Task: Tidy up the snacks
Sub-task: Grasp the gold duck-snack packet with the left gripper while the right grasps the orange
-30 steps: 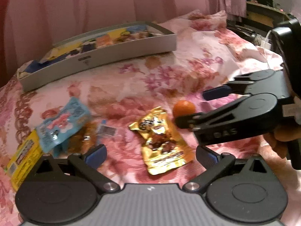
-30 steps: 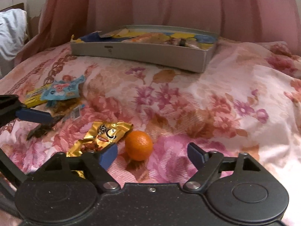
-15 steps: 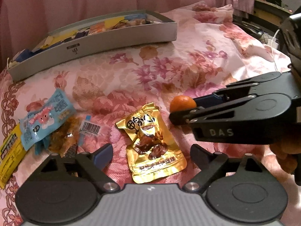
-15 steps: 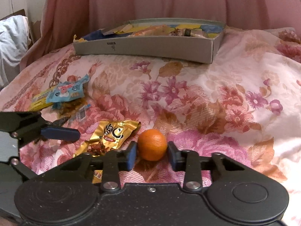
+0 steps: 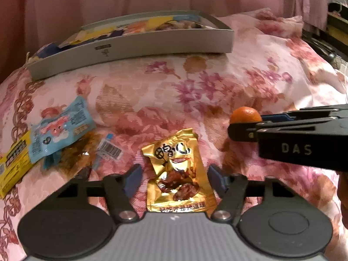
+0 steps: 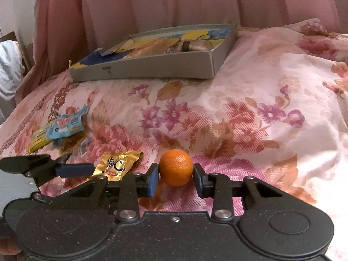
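A gold snack packet (image 5: 176, 174) lies flat on the floral bedspread. My left gripper (image 5: 174, 180) straddles it with its jaws closing, and the blue pads stand at the packet's two sides without visibly pressing. A small orange (image 6: 176, 167) sits between the blue pads of my right gripper (image 6: 176, 174), which is shut on it just above the cloth. In the left wrist view the same orange (image 5: 245, 114) shows at the tip of the right gripper's fingers (image 5: 293, 130). The gold packet (image 6: 117, 165) lies left of the orange.
A shallow grey box (image 5: 130, 47) holding several snack packets stands at the back of the bed. At the left lie a light blue packet (image 5: 61, 126), a yellow packet (image 5: 13, 165) and a small barcoded packet (image 5: 108, 150). Pink curtains hang behind.
The right gripper's jaws closed on the orange and the hand rolled. The left gripper came in over the gold packet and its jaws narrowed around it.
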